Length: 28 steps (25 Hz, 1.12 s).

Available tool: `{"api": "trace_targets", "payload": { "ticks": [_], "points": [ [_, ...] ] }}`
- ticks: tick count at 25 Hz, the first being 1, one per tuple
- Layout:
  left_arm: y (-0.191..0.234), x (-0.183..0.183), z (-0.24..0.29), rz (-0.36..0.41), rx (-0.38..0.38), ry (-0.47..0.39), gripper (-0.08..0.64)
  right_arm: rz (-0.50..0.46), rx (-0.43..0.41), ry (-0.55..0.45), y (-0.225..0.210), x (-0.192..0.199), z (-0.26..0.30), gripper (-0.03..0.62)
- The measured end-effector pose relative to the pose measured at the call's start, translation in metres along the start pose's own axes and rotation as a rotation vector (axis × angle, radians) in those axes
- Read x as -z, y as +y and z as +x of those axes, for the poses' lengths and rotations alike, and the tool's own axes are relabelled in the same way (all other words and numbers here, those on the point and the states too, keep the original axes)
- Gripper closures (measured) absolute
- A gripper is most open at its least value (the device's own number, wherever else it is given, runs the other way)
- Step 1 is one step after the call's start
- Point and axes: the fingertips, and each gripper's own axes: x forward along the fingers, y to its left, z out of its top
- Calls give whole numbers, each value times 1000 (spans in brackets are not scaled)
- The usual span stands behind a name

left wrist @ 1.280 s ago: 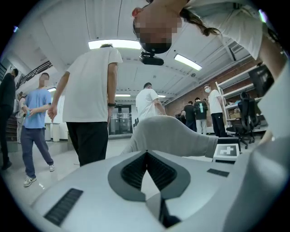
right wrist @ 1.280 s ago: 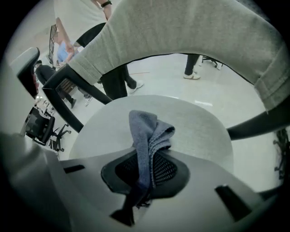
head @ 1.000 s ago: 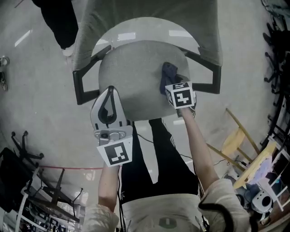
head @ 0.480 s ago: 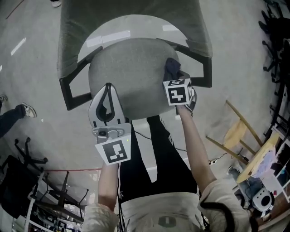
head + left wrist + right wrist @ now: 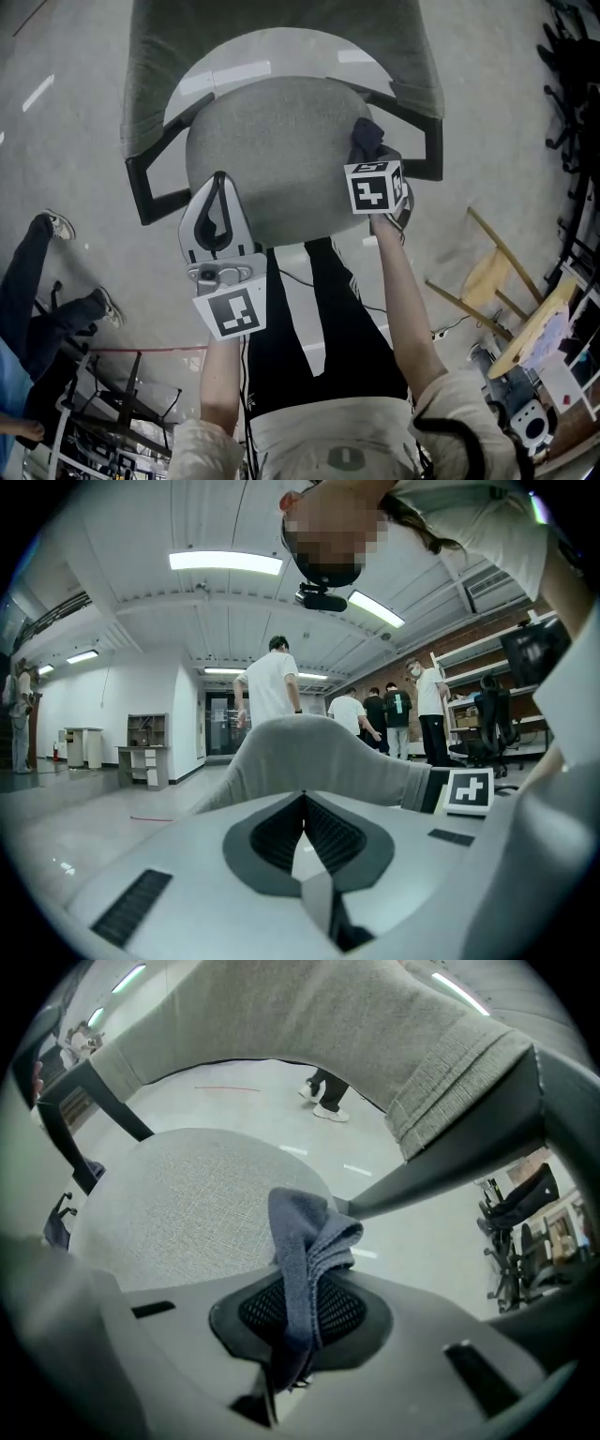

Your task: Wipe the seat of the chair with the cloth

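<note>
Step in hand: wiping, at the right side of the seat. Right gripper (image 5: 368, 157) jaws are clamped on the dark blue cloth (image 5: 305, 1241). Its bunched wad sticks out past the tips, at the right rear edge of the grey fabric seat (image 5: 272, 159), just beside the black armrest strut (image 5: 450, 1159). Cloth-to-seat contact looks likely but isn't confirmable. Left gripper (image 5: 217, 217) jaws are pressed together with nothing between, over the seat's front-left edge. Most of the seat lies left of the cloth, so the next move likely calls for a leftward drag with steady down-pressure, clear of the strut.
</note>
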Motion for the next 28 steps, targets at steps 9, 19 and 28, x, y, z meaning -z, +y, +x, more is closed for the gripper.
{"api": "trace_targets", "payload": {
  "ticks": [9, 19, 28],
  "points": [
    [14, 5, -9, -23, -33, 1, 546, 61, 49, 17, -5, 0, -2, 543],
    [52, -22, -34, -14, -109, -32, 546, -13, -112, -121, 55, -56, -63, 543],
    [93, -16, -69, 5, -167, -28, 545, 3, -459, -287, 201, -103, -150, 543]
  ]
}}
